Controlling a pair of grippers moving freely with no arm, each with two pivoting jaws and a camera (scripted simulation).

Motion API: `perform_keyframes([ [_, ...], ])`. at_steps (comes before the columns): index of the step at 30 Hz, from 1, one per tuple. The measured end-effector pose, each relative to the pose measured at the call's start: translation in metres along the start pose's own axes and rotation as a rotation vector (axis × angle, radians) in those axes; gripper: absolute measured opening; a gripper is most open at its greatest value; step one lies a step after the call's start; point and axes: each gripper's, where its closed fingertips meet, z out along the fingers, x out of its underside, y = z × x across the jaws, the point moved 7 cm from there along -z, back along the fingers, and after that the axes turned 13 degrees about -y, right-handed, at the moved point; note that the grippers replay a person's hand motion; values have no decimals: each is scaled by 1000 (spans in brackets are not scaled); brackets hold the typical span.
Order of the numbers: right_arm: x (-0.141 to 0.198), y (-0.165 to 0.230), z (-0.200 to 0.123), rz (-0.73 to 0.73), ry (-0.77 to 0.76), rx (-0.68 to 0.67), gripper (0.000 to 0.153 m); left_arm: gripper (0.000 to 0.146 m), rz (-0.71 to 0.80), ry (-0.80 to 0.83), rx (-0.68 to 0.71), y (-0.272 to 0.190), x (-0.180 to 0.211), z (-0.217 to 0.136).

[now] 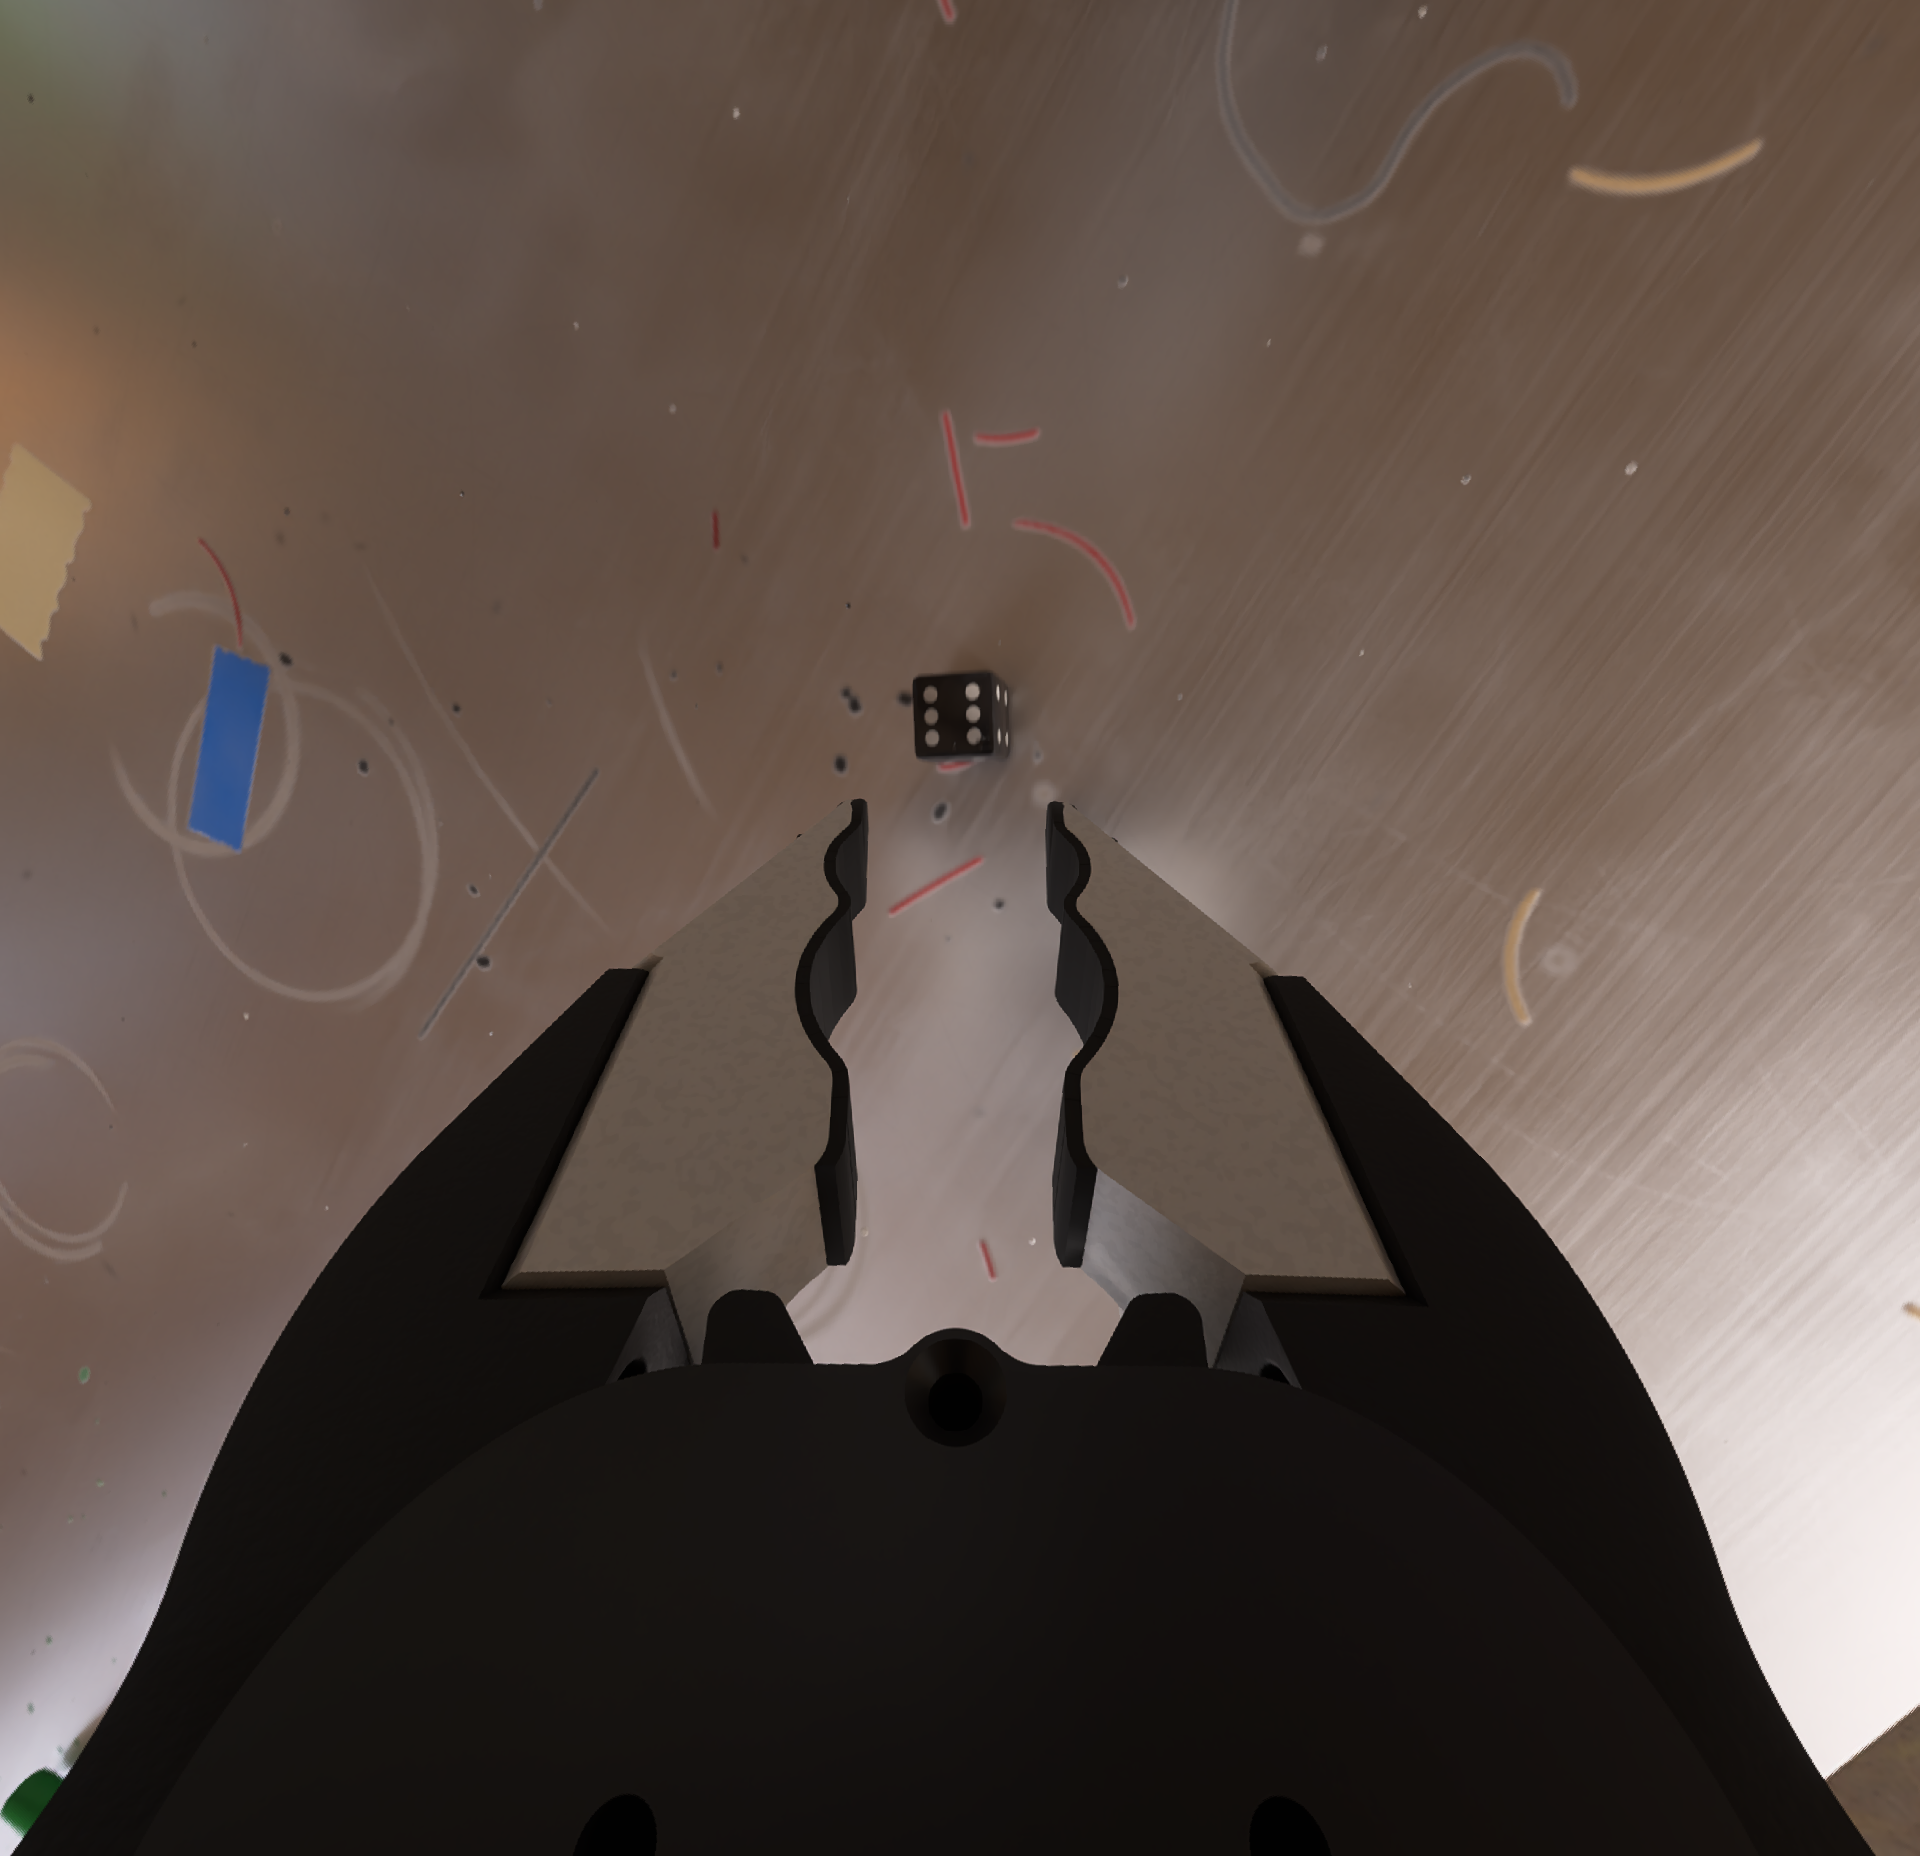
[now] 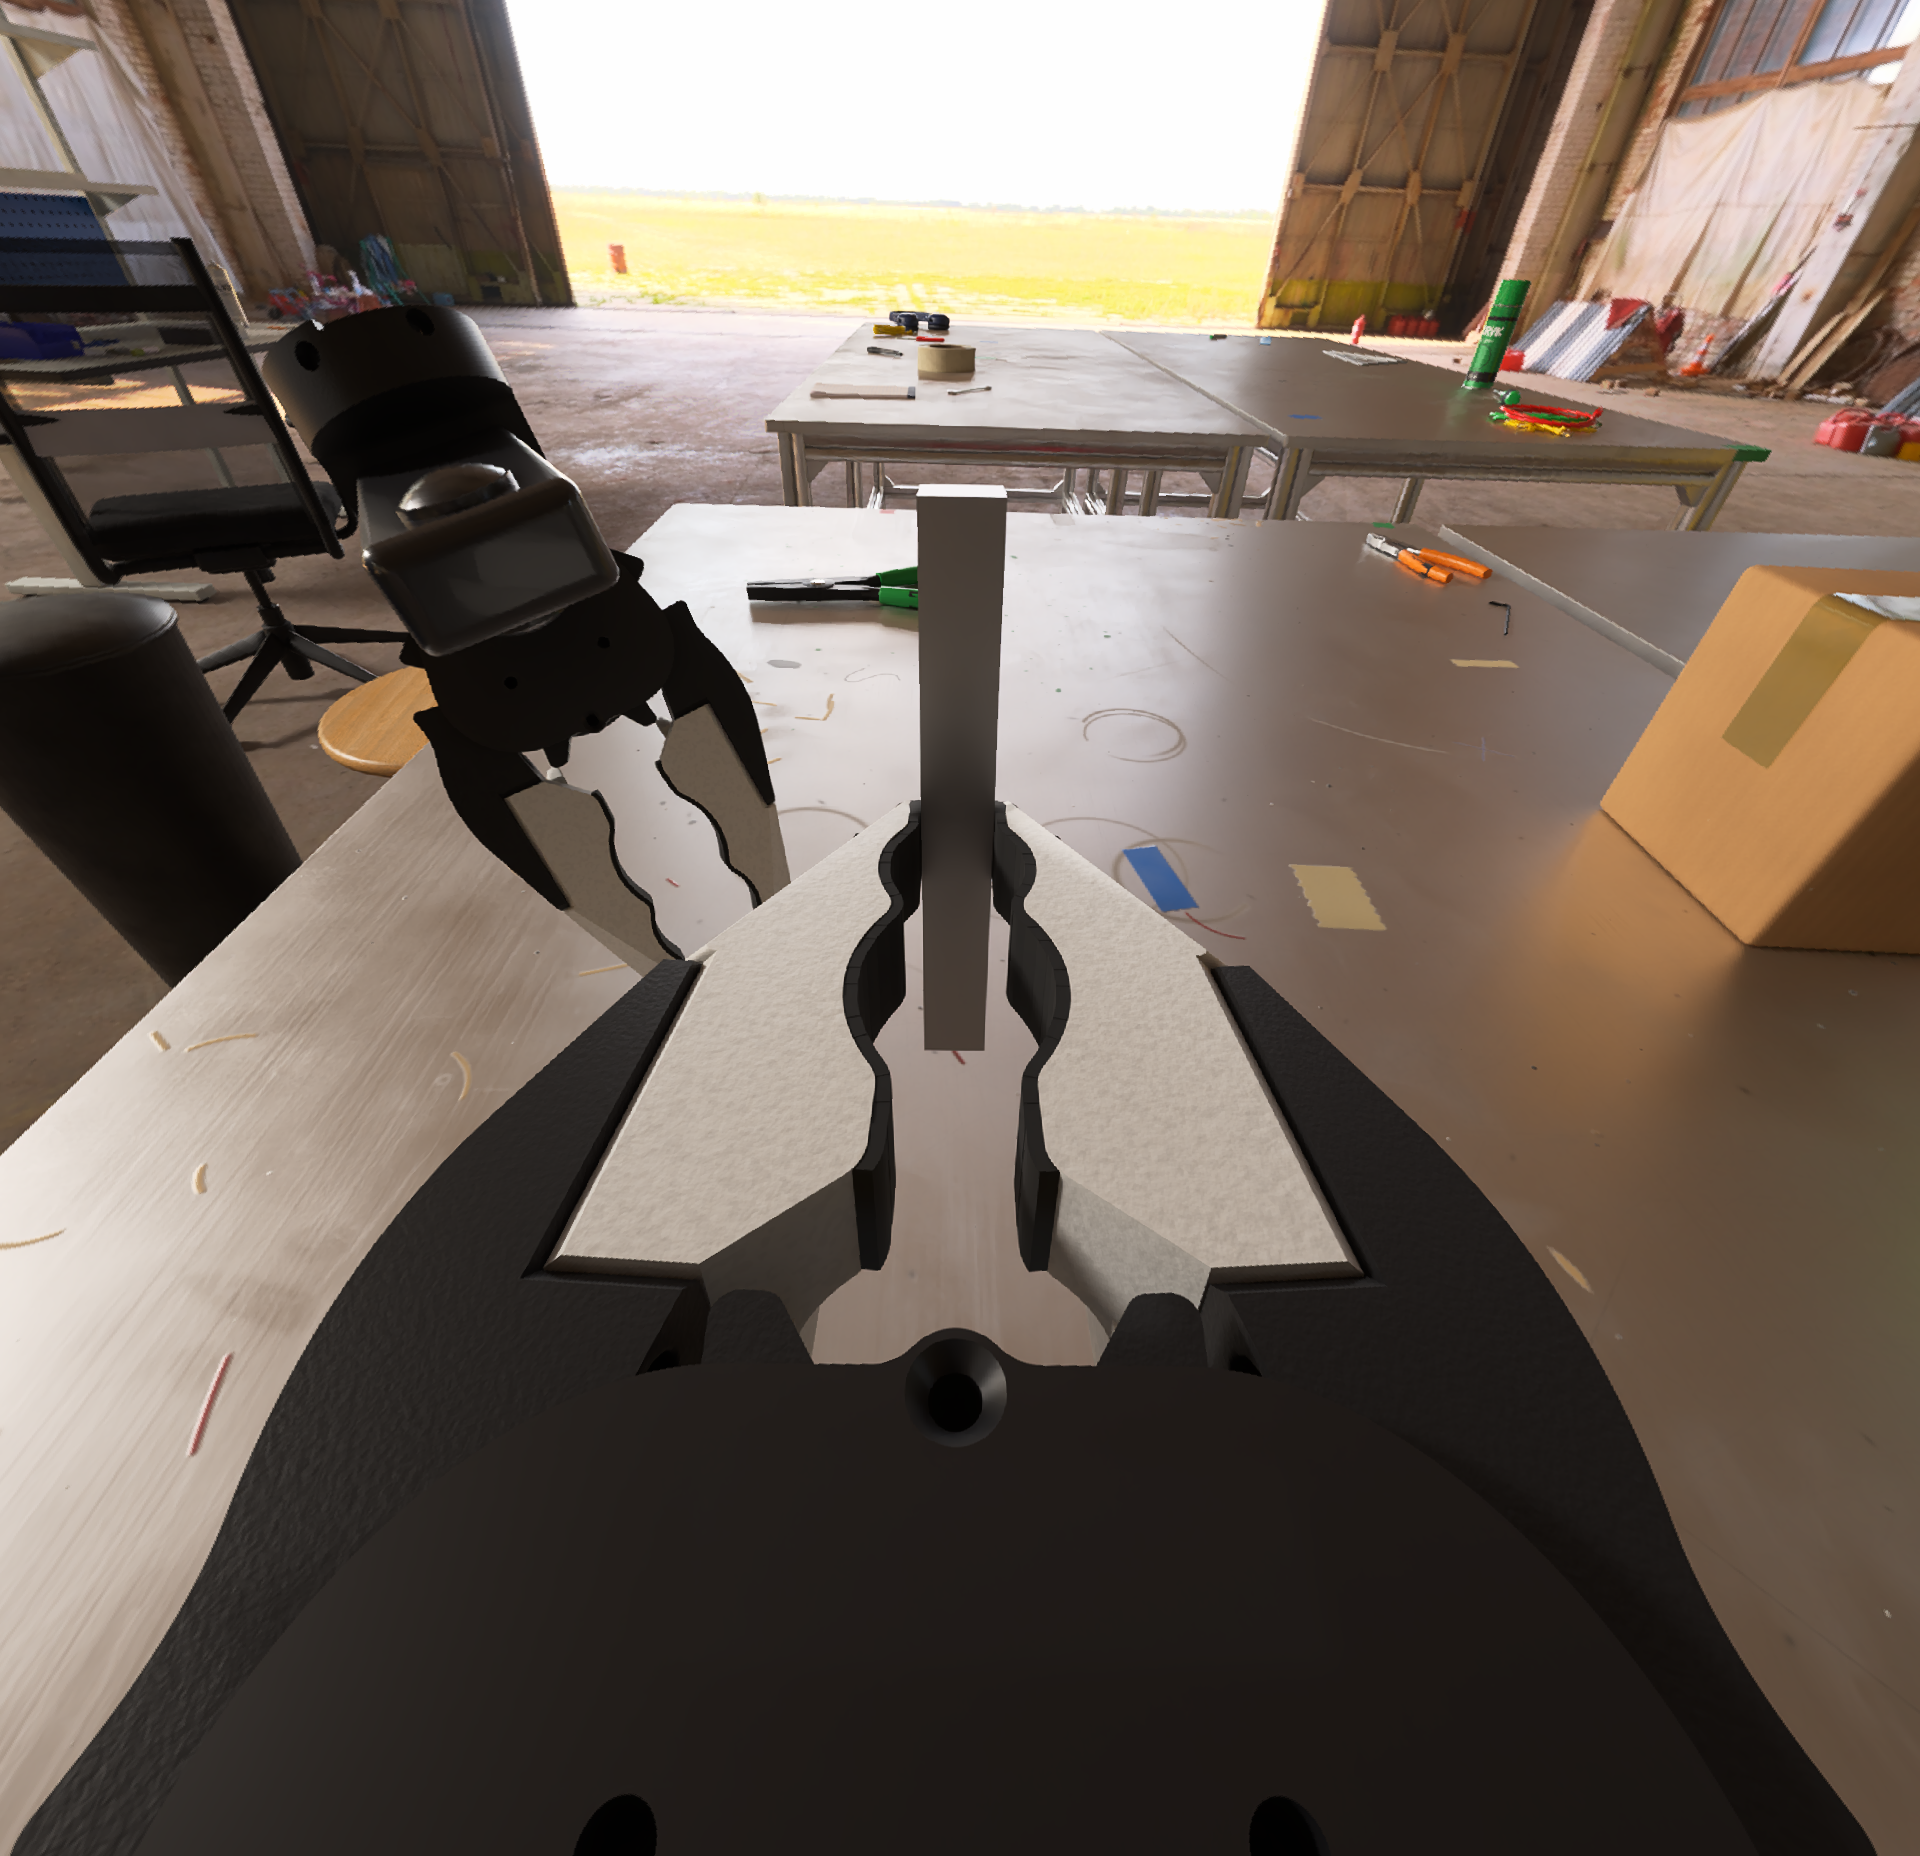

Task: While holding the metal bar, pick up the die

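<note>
A small black die (image 1: 962,717) with white pips lies on the brushed metal table (image 1: 1455,663), just beyond my left gripper's fingertips. My left gripper (image 1: 954,814) is open and empty, pointing down at the table with the die a little ahead of the gap. My right gripper (image 2: 958,819) is shut on a grey metal bar (image 2: 960,746), which stands upright between its fingertips above the table. The left gripper also shows in the right wrist view (image 2: 717,923), to the left of the bar, fingers apart and tilted down. The die is hidden in the right wrist view.
A cardboard box (image 2: 1787,767) stands at the right. Green-handled pliers (image 2: 831,588) and orange-handled pliers (image 2: 1429,563) lie at the far side. Blue tape (image 1: 229,746) and yellow tape (image 2: 1338,897) patches are on the table. A black cylinder (image 2: 114,788), a stool and a chair stand left.
</note>
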Motion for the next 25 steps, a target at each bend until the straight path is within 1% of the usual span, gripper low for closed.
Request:
perform_keyframes([
  [7,-1,0,-1,-3,-1,-1,12,28,-65,-9,21,3,-9,13],
  [10,-1,0,-1,-2,-1,-2,12,17,-87,-15,19,5,-10,16],
  [16,-1,2,0,-5,3,-8,12,17,-120,-57,-12,8,-7,16],
  [21,-5,4,-1,-12,-14,-11,12,17,-106,-154,-85,13,-16,1],
  [25,-9,7,-1,-18,-30,-19,12,17,-46,-288,-160,22,-36,-22],
])
